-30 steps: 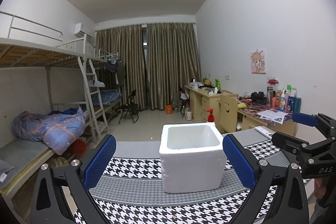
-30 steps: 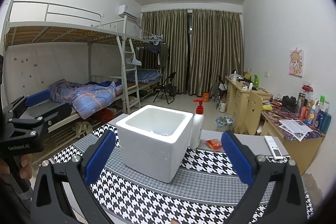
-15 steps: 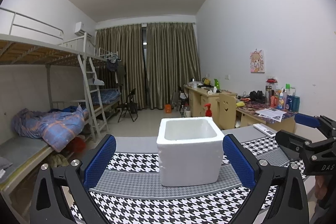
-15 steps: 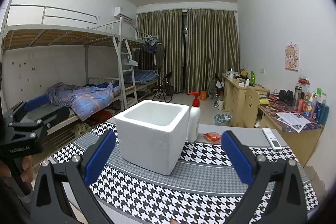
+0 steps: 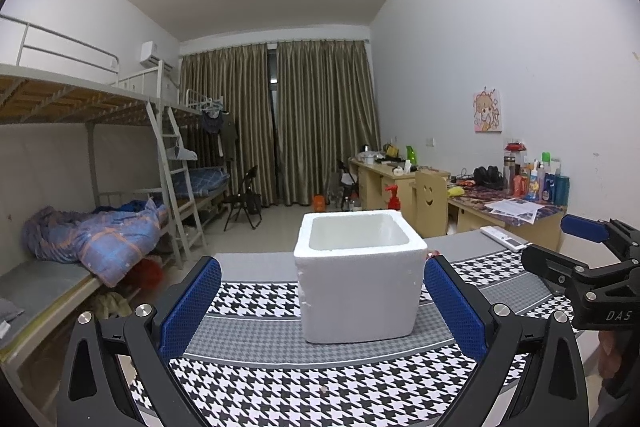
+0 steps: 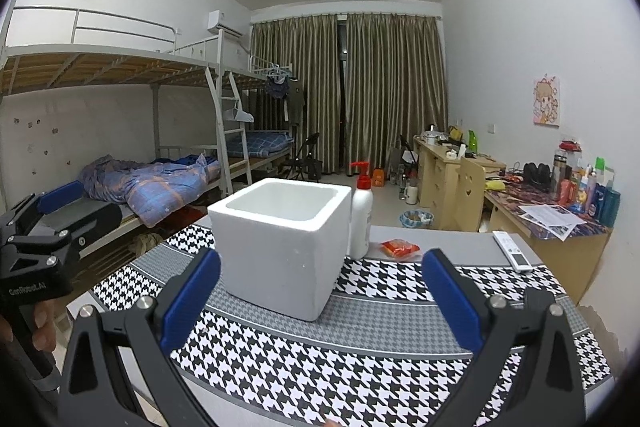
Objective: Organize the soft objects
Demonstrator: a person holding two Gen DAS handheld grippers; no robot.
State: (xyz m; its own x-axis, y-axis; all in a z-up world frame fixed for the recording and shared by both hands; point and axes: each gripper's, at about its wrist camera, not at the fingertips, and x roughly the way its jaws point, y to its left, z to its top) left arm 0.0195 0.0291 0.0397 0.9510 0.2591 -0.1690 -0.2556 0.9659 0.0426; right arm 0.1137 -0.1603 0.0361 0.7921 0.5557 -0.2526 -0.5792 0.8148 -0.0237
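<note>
presently both the left gripper (image 5: 322, 301) and right gripper (image 6: 320, 301) hover empty with jaws apart before the foam box (image 6: 280, 243), likely the bin, the orange packet (image 6: 400, 248) lying behind it.

foam box (image 6: 280, 247) floor unseen | pump bottle (image 5: 392, 197) mostly hidden behind box

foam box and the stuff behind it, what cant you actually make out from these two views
- Foam box floor: both wrist views, hidden by its own near walls, so any contents stay unknown.
- Pump bottle: left wrist view shows only its red pump; the box covers the body.
- Orange packet: right wrist view, too small to identify; left wrist view, nearly all hidden by the box.
- Remote: buttons too small to read.
</note>
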